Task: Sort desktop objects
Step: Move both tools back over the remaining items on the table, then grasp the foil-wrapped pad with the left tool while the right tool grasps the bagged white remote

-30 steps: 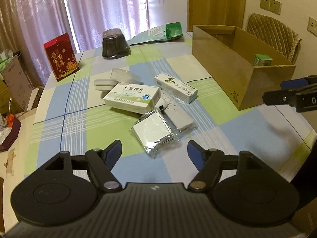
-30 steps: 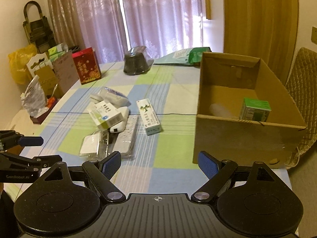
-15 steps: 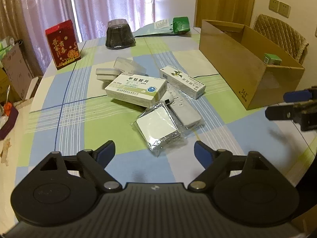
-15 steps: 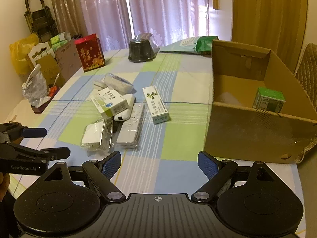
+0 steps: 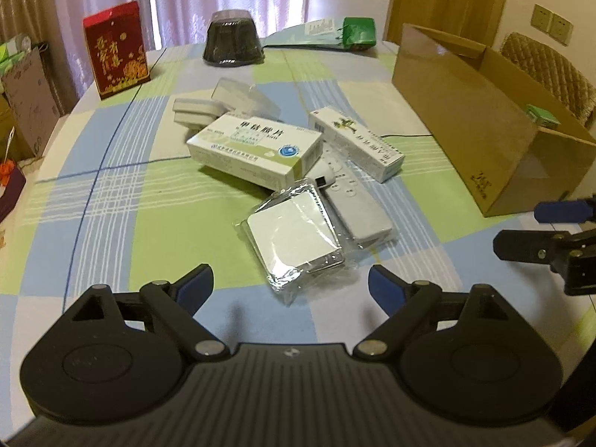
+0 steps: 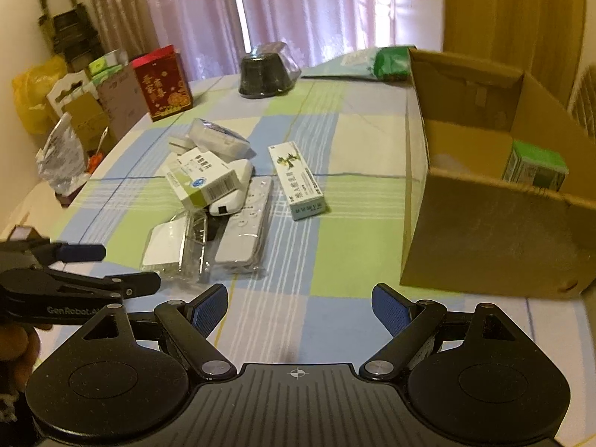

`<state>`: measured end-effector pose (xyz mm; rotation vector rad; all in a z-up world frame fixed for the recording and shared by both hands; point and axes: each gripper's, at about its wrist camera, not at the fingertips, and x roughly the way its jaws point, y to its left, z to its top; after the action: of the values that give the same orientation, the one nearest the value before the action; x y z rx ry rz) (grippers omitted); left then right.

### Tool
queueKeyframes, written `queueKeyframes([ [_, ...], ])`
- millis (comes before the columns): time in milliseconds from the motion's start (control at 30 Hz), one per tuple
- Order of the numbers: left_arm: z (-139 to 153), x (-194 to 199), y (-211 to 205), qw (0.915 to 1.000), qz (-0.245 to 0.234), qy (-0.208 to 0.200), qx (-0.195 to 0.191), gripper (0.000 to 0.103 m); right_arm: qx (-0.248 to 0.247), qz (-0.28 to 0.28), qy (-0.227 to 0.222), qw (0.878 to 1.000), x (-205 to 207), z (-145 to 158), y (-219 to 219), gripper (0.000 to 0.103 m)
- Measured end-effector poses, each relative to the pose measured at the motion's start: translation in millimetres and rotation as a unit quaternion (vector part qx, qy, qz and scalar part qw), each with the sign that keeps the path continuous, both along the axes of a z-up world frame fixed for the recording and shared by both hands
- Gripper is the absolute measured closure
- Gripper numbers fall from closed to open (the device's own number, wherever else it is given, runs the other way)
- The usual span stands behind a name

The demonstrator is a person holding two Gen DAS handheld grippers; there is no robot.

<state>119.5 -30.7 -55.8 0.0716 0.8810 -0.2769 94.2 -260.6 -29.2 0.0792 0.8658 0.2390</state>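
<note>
A pile of small objects lies mid-table: a white and green medicine box [image 5: 257,151] [image 6: 201,178], a long narrow carton [image 5: 355,143] [image 6: 298,180], a white remote [image 5: 354,205] [image 6: 246,234] and a wrapped white flat pack [image 5: 294,238] [image 6: 175,247]. My left gripper [image 5: 290,287] [image 6: 128,266] is open just short of the flat pack, nothing between its fingers. An open cardboard box [image 5: 480,126] [image 6: 495,231] on the right holds a small green carton [image 6: 534,165]. The right gripper [image 6: 300,307] [image 5: 516,225] hovers open near the box's front corner.
At the table's far side stand a red gift box [image 5: 117,50], a dark wrapped bowl [image 5: 232,43] and a green bag [image 5: 357,33]. Two clear plastic cases [image 5: 223,100] lie behind the pile. A quilted chair [image 5: 547,70] is behind the box; bags [image 6: 33,93] crowd the floor on the left.
Both grippers have moved forward toward the pile. The left one now sits closer to the wrapped flat pack and its fingers have spread wider.
</note>
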Motion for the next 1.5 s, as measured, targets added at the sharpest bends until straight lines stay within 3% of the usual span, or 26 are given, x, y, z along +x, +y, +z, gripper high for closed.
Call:
queueKeyframes([
  [300, -26, 26, -5, 0.9982, 0.034, 0.025, -0.042, 0.028, 0.005, -0.026, 0.022, 0.999, 12, -16, -10, 0.016],
  [367, -28, 30, -5, 0.9977, 0.037, 0.029, -0.049, 0.037, 0.004, -0.026, 0.024, 0.999, 14, -18, -10, 0.016],
  [400, -29, 31, -5, 0.9977, 0.034, 0.031, -0.049, 0.051, 0.004, -0.026, 0.024, 0.999, 15, -19, -9, 0.016],
  [433, -28, 31, -5, 0.998, 0.031, 0.031, -0.046, 0.055, 0.003, -0.023, 0.024, 0.999, 16, -19, -7, 0.016],
  [600, -24, 24, 6, 0.9988, 0.015, 0.033, -0.033, 0.061, 0.004, -0.004, 0.02, 1.0, 23, -22, 6, 0.016],
  [700, -22, 16, 16, 0.9994, 0.011, 0.028, -0.015, 0.061, 0.003, 0.016, 0.014, 1.0, 29, -24, 21, 0.016],
  [867, -18, 6, 30, 0.9997, 0.011, 0.017, 0.015, 0.05, -0.005, 0.049, 0.005, 0.999, 45, -33, 49, 0.016],
  [933, -17, 3, 33, 0.9997, 0.017, 0.01, 0.017, 0.043, -0.013, 0.057, 0.003, 0.998, 53, -39, 60, 0.016],
  [1133, -14, -3, 39, 0.9994, 0.026, -0.005, 0.022, 0.041, -0.05, 0.079, 0.003, 0.996, 79, -58, 88, 0.017],
  [1167, -14, -3, 40, 0.9994, 0.027, -0.007, 0.022, 0.041, -0.057, 0.083, 0.005, 0.995, 83, -61, 91, 0.024],
  [1200, -14, -4, 40, 0.9993, 0.028, -0.009, 0.022, 0.041, -0.063, 0.088, 0.007, 0.994, 86, -64, 93, 0.038],
  [1300, -14, -6, 41, 0.9993, 0.027, -0.014, 0.023, 0.041, -0.074, 0.091, 0.015, 0.993, 92, -71, 96, 0.04],
  [1333, -14, -7, 42, 0.9992, 0.027, -0.017, 0.024, 0.041, -0.077, 0.09, 0.015, 0.993, 93, -73, 96, 0.055],
  [1367, -13, -7, 41, 0.9991, 0.026, -0.02, 0.026, 0.041, -0.075, 0.093, 0.013, 0.993, 93, -73, 95, 0.06],
  [1500, -12, -7, 38, 0.9989, 0.022, -0.029, 0.031, 0.038, -0.067, 0.086, 0.03, 0.994, 82, -66, 81, 0.062],
])
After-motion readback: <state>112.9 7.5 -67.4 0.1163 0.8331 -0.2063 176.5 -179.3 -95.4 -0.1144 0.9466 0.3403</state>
